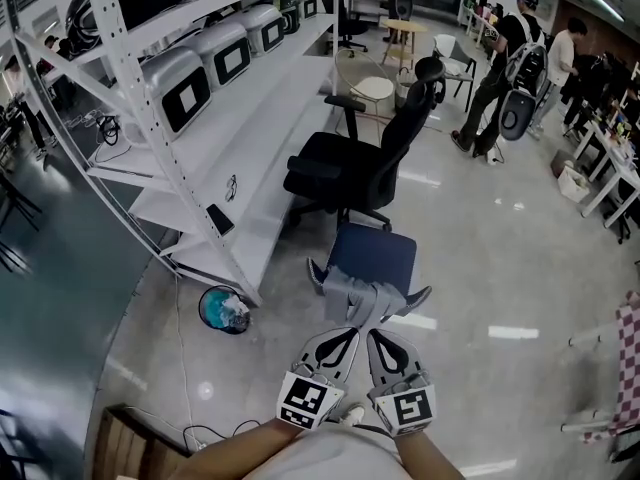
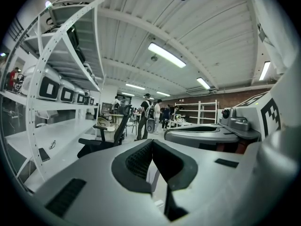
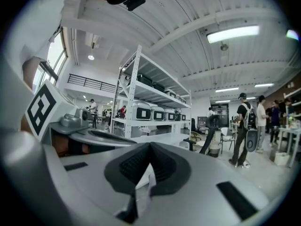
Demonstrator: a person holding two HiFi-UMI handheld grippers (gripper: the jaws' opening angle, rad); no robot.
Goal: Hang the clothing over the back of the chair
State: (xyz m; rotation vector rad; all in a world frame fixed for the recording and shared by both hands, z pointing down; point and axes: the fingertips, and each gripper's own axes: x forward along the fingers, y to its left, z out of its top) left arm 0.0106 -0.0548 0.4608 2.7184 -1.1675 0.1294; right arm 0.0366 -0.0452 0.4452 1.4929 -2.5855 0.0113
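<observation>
A grey garment (image 1: 362, 296) hangs bunched just beyond my two grippers, over the near edge of a blue chair (image 1: 375, 256). My left gripper (image 1: 349, 332) and right gripper (image 1: 373, 332) sit side by side, tips almost touching, both shut on the garment's near edge. In the left gripper view the left gripper (image 2: 151, 143) has its jaws together, with a pale strip of the cloth (image 2: 154, 177) pinched below the pads. The right gripper view shows the same for the right gripper (image 3: 149, 147), with a fold of the cloth (image 3: 143, 182) caught between its jaws. Both point nearly level.
A black office chair (image 1: 350, 168) stands beyond the blue one, beside long white shelving (image 1: 250, 148) with grey boxes. A teal bin (image 1: 222, 310) sits on the floor to the left and a wooden crate (image 1: 130, 448) at lower left. People (image 1: 505, 63) stand far right.
</observation>
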